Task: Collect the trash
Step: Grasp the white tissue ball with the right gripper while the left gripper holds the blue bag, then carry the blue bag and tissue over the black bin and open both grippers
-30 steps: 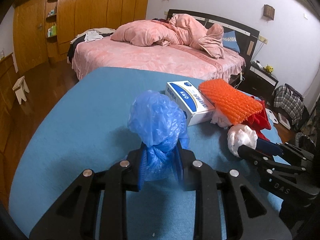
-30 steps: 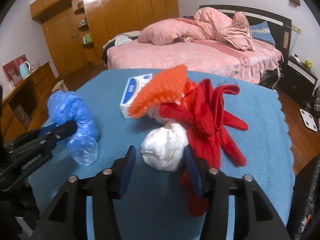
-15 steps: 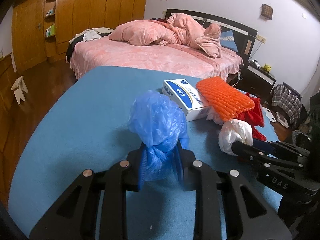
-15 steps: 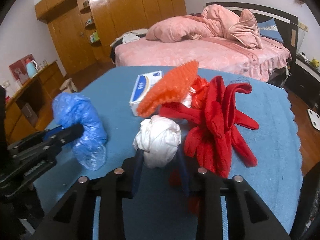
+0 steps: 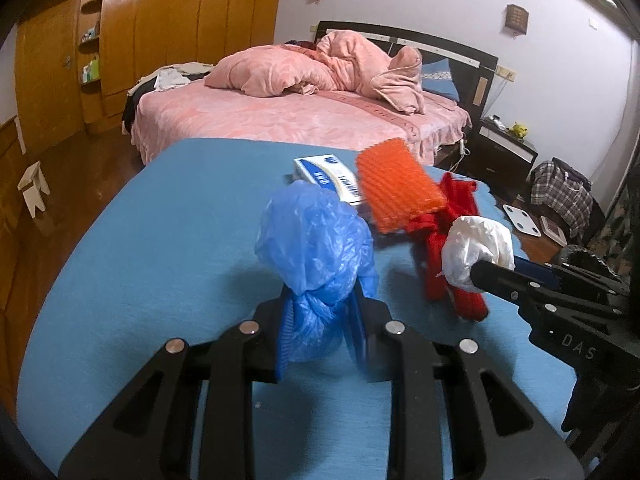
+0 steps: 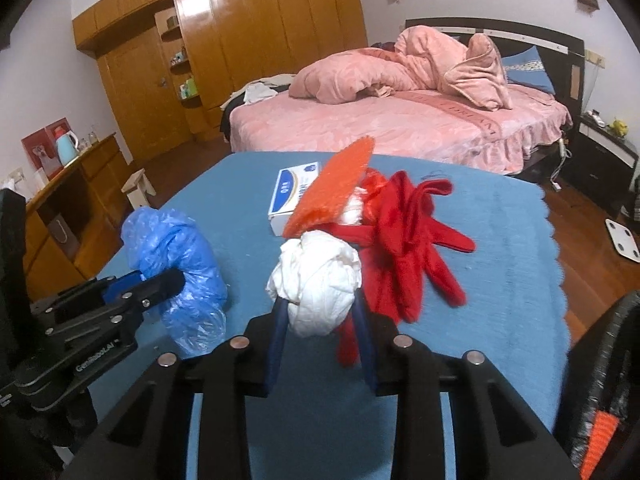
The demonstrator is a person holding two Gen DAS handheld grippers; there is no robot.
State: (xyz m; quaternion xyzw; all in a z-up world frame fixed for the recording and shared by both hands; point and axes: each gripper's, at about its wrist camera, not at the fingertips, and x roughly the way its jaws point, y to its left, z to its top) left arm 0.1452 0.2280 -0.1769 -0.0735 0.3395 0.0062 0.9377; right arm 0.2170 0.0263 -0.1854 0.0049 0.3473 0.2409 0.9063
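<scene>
My left gripper is shut on a crumpled blue plastic bag and holds it above the blue tablecloth. The bag also shows in the right wrist view. My right gripper is shut on a crumpled white plastic bag, lifted off the cloth; it also shows in the left wrist view. Behind lie an orange foam net, a red cloth and a white and blue box.
A pink bed stands beyond the table. A wooden wardrobe fills the far wall. A low cabinet and a small stool stand at the left. A dark nightstand is at the right.
My right gripper closed on the white bag and lifted it off the cloth. My left gripper, still holding the blue bag, rose and moved back a little.
</scene>
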